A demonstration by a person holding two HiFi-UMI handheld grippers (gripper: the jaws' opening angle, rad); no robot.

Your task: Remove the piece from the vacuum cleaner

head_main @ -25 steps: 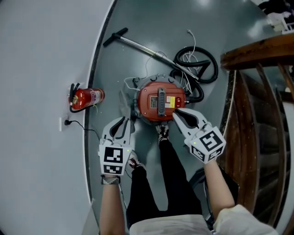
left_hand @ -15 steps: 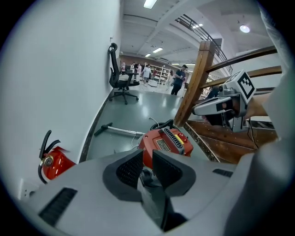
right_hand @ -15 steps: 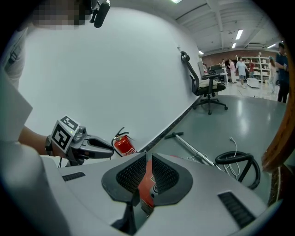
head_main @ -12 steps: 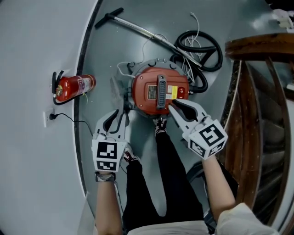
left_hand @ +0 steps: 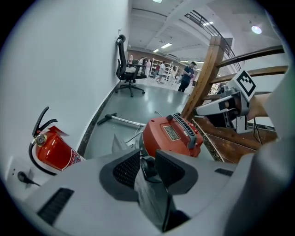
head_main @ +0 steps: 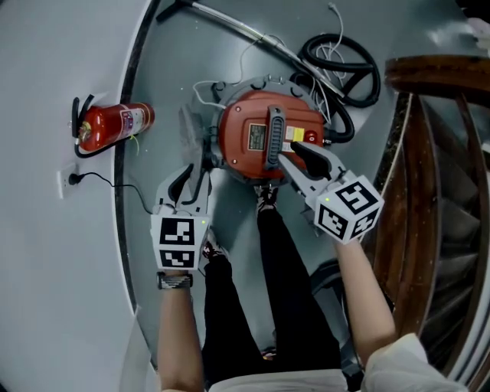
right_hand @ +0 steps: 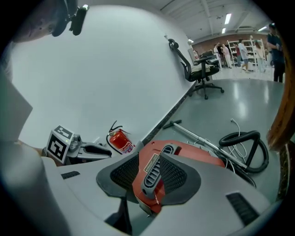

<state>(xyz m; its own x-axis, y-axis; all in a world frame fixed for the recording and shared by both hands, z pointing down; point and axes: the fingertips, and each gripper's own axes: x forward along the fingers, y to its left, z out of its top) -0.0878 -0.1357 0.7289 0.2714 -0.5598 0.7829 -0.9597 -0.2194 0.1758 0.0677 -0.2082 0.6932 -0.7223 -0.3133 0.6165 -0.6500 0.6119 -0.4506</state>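
Of the two grippers at the one red vacuum cleaner [head_main: 249, 136], jaws just opening, the right gripper [head_main: 293, 158] loosely straddles its grey handle [head_main: 273, 138] and the left gripper [head_main: 197, 174] gapes around a dark side fitting [left_hand: 147, 168].

Your right claw [head_main: 290, 152] covers the vacuum cleaner's [head_main: 239, 135] near edge, and beyond it the wand [head_main: 230, 22] runs off the top edge.

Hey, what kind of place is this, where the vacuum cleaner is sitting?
Probably a big open hall, maybe an office or library. There is an office chair, with shelves far back, a fire extinguisher, and a wooden railing that looks like part of a staircase.
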